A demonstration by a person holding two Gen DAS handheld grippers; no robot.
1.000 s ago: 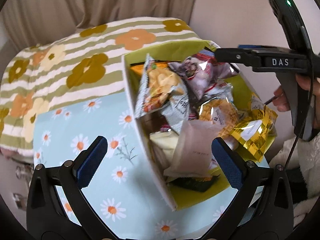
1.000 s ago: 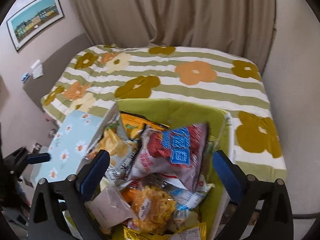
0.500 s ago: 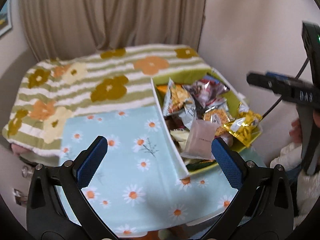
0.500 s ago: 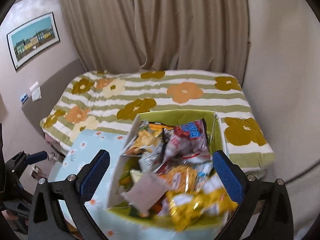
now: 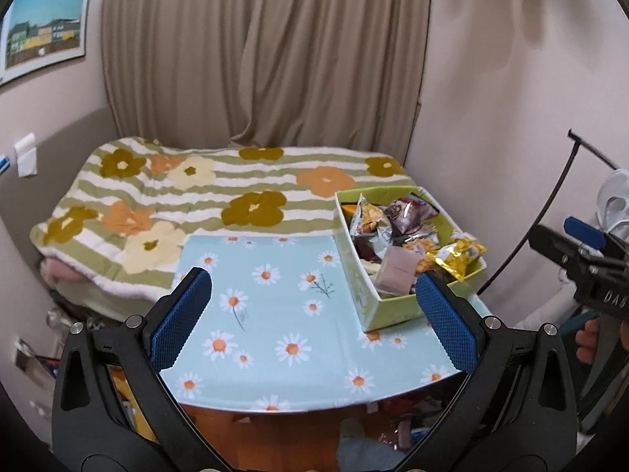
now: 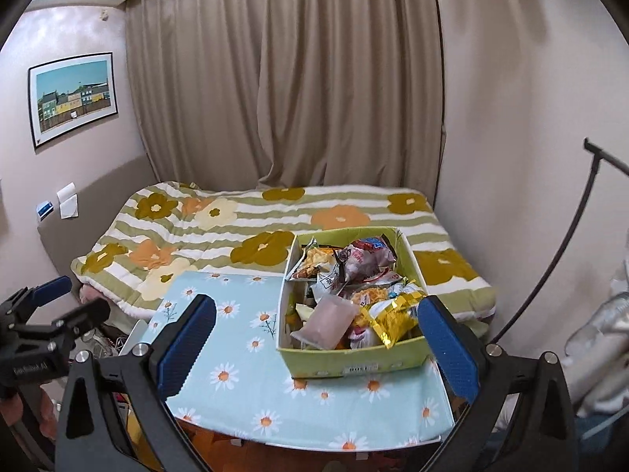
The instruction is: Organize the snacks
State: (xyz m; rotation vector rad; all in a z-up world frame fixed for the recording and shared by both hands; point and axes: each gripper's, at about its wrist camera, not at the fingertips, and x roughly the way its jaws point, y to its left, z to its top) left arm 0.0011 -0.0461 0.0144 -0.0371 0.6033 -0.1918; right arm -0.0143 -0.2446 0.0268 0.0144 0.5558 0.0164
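So the snacks (image 6: 354, 295) were all heaped in a green box (image 6: 354, 365) sitting on the right side of a daisy-print table (image 6: 243, 385), with a flowery bed (image 6: 243, 228) right behind it. Both grippers hung back from the table, well clear of the box. The left gripper (image 5: 314, 322) had its jaws wide apart with nothing between them, and same deal for the right gripper (image 6: 318, 346).

Handling-wise, my guess was these were mostly light, crinkly foil and plastic bags, puffed with air, so they'd squash and slip if pinched in the middle. The gold bag (image 6: 393, 314) drooped over the near corner of the box and looked like the easiest grab, by its crimped edge. The flat pinkish pouch (image 6: 328, 320) lying on top seemed stiffer, and I'd have taken it by a free corner. Chips inside would crush, so go gentle. The box itself looked like thin cardboard, so it might slide or tip if tugged.

What I couldn't work out: whatever sat lower in the pile was buried, the labels were too small to read, and I couldn't tell if the box had a divider. Stuff under the table was just a dark blur. Honestly a heaped box could've been the sorted result or the mess waiting to be sorted, no way to call it.
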